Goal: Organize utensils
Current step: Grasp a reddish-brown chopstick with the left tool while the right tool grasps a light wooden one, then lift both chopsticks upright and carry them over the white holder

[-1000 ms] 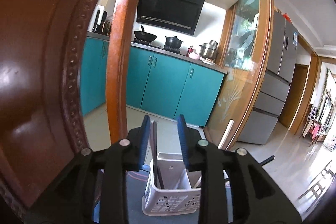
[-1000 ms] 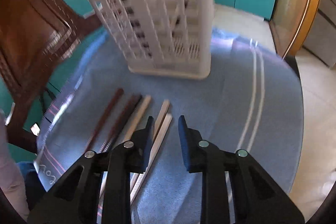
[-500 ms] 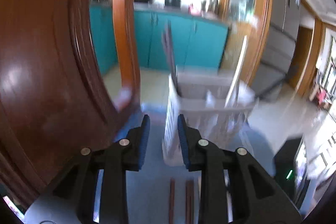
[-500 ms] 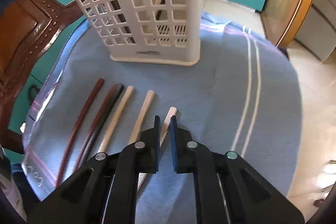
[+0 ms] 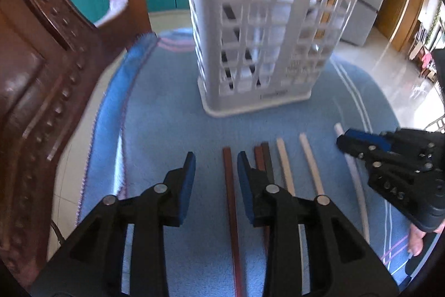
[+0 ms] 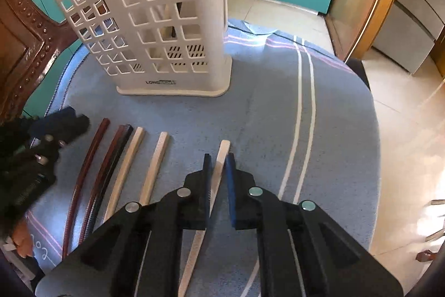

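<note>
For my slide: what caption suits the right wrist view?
Right gripper straddling pale wooden chopstick before white plastic basket.

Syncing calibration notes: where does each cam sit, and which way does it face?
Left wrist: on the left tongs, looking down-forward at the reddish-brown chopstick between the open jaws; right tongs show at the right edge.
Right wrist: on the right tongs, aimed at the pale chopstick between the jaws; left tongs show at left.
Shared: white basket, blue cloth, chopstick row.

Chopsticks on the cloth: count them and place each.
6 in a row: reddish at left, then reddish, black, three pale, last between right gripper jaws. More stand in basket.
</note>
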The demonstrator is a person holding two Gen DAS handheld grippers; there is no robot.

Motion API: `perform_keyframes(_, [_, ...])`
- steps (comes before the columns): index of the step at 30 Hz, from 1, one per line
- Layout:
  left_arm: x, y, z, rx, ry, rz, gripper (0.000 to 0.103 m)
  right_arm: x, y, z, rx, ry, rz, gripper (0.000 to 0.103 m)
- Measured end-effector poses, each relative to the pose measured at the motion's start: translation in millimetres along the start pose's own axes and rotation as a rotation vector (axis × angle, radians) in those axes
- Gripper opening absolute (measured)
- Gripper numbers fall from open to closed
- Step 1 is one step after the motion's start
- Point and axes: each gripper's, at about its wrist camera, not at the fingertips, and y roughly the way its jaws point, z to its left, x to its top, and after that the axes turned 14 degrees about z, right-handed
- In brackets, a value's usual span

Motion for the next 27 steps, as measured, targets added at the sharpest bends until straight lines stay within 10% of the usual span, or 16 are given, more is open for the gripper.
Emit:
perform_keyframes(14, [-1.2, 17.3, -10.4, 0.019, 0.002, 0.045, 0.03, -8.7, 3.2, 15.6, -0.064, -0.031, 0.002, 0.023])
perform_keyframes(19, [-0.3, 16.2, -16.4, 0.003, 0.003, 0.044, 0.008, -7.8, 3.1, 11.1, -0.015, -0.028, -0.002, 0.009])
perform_keyframes(27, [5.1, -24.4, 4.4, -0.066, -0.043, -0.071, 0.007, -11.3, -58.9, -2.4, 0.169, -0.053, -0.185, 0.006])
